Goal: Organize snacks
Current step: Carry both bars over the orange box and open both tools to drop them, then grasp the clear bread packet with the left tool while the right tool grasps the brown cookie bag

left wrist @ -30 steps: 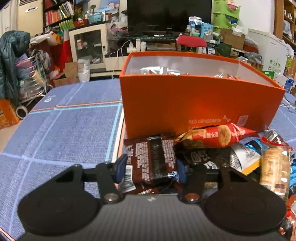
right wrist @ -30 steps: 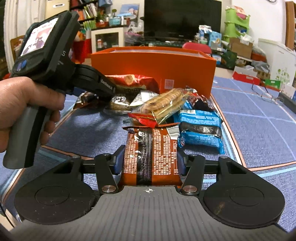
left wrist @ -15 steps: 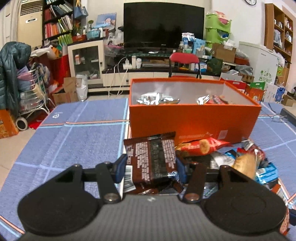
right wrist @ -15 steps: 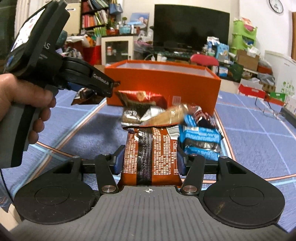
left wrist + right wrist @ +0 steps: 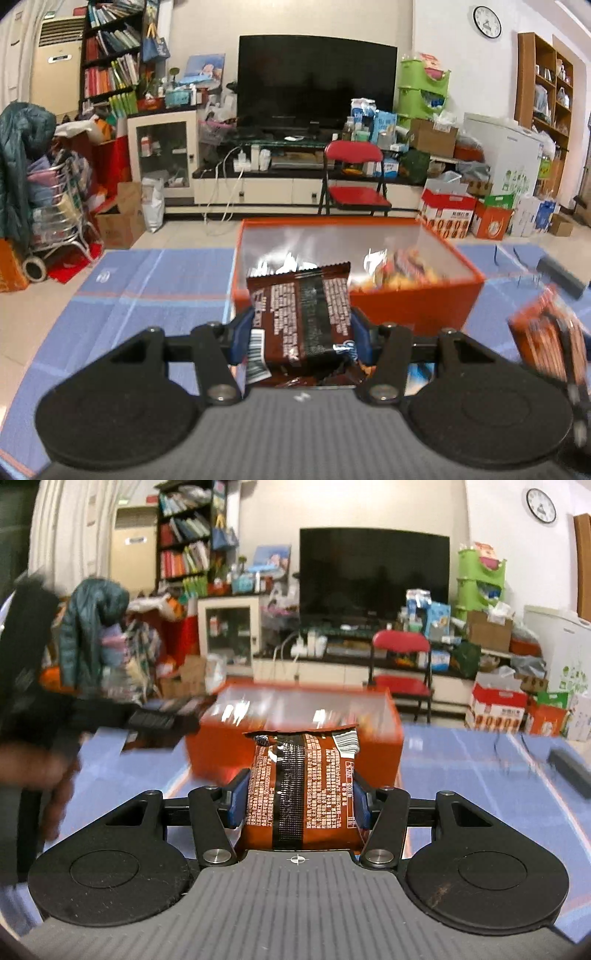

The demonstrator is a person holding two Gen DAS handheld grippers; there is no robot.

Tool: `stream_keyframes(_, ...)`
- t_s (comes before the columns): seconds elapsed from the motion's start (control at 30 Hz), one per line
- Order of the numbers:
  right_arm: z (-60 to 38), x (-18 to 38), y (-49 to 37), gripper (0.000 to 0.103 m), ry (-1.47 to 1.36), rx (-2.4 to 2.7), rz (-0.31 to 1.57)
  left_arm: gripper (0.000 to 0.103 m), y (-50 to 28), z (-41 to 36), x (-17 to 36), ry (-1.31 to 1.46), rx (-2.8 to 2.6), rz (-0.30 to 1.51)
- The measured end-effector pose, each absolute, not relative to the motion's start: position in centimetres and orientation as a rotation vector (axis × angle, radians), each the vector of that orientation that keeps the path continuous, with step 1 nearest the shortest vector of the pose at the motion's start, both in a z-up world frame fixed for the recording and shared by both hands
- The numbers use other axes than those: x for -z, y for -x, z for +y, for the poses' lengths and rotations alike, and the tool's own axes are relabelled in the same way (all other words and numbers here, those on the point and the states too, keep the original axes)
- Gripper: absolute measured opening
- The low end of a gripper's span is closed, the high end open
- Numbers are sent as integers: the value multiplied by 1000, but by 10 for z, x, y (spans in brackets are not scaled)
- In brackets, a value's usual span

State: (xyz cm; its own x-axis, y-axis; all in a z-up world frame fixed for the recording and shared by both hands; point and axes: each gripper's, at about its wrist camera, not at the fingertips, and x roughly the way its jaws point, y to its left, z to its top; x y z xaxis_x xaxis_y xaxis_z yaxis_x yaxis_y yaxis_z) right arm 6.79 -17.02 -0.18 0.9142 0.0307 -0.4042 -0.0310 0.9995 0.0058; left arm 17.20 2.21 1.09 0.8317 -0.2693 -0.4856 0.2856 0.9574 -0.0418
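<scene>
Open orange cardboard box on blue mat holds several foil snack packets. Left gripper pinches dark brown snack packet; right gripper pinches orange-brown snack packet, both in front of box.

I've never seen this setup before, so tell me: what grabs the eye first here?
Each gripper is shut on a snack: the left gripper clamps a dark brown packet, the right gripper an orange-brown packet. Just beyond both sits an open orange box on the blue mat, already holding wrapped snacks.
</scene>
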Motion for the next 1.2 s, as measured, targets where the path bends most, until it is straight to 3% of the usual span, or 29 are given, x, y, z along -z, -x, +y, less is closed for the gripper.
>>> stream_keyframes(0.3,-197,-31,-248,41,-45,-66,538,56,-287,-20,-20,-49,258,578)
stream_keyframes(0.37,-197,-27,-268,49,-57,-59,581,71,-294,-25,-15,-59,263,596)
stream_keyframes(0.47,-202,-34,-248,75,-52,-26,501,80,-274,-19,-20,-53,270,532)
stream_keyframes(0.5,-204,-38,-234,77,-48,-19,468,85,-265,-16,-23,-50,271,512)
stream_keyframes(0.53,-206,-39,-221,77,-38,-13,445,99,-254,-12,-26,-47,268,489)
stream_keyframes(0.57,-208,-40,-204,77,-19,-10,421,100,-241,-8,-27,-42,260,471)
stream_keyframes(0.7,-221,-24,-140,83,59,44,395,100,-194,-2,-14,-59,285,494)
stream_keyframes(0.83,-247,12,-114,84,-54,-5,525,100,-156,-9,16,-66,362,533)
stream_keyframes(1.2,-267,86,-155,74,-216,-131,647,100,-135,-57,61,-240,480,548)
